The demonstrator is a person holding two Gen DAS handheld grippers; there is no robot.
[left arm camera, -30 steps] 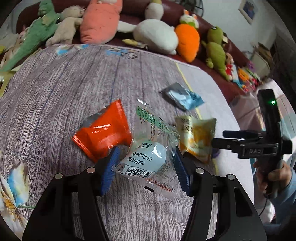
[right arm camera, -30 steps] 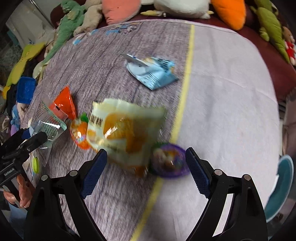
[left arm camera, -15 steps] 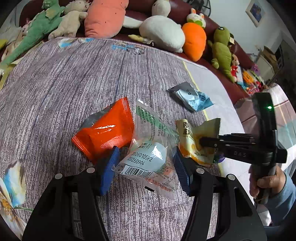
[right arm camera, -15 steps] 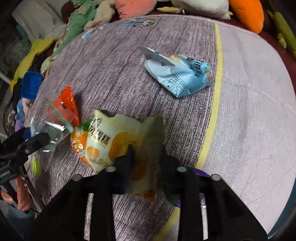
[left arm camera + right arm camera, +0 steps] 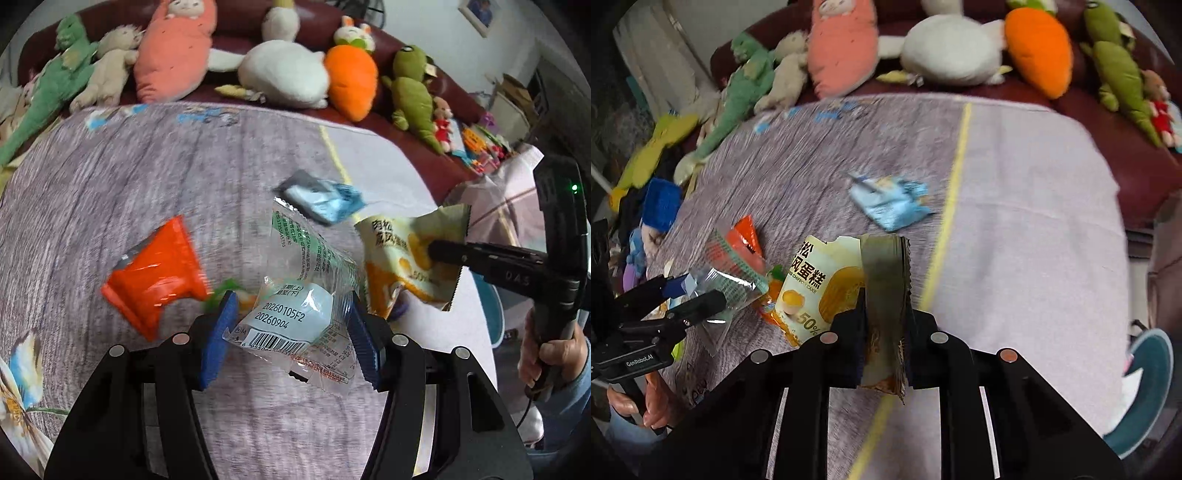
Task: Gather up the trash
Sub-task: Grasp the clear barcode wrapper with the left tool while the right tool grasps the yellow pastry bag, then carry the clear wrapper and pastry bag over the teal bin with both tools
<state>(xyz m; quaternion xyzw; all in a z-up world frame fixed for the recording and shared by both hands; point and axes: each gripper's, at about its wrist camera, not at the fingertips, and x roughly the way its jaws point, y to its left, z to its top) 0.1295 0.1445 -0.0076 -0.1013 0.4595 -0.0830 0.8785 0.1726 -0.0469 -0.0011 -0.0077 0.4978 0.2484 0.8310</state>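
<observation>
My left gripper [image 5: 290, 328] is shut on a clear plastic wrapper [image 5: 303, 295] with a barcode and holds it above the grey mat [image 5: 110, 177]. My right gripper [image 5: 884, 317] is shut on a yellow cake wrapper [image 5: 827, 284] and has it lifted off the mat; the same wrapper [image 5: 406, 258] shows in the left wrist view. An orange wrapper [image 5: 155, 273] and a light blue wrapper [image 5: 325, 199] lie on the mat. A small orange and green wrapper [image 5: 772, 295] lies below the yellow one.
Several plush toys [image 5: 284, 70] line the dark red sofa [image 5: 1108, 110] behind the mat. A teal bin [image 5: 1145, 387] stands at the right edge of the right wrist view. A yellow stripe [image 5: 956, 173] runs across the mat.
My right gripper closed on the yellow cake wrapper and raised it off the mat. My left gripper kept hold of the clear wrapper and lifted slightly.
</observation>
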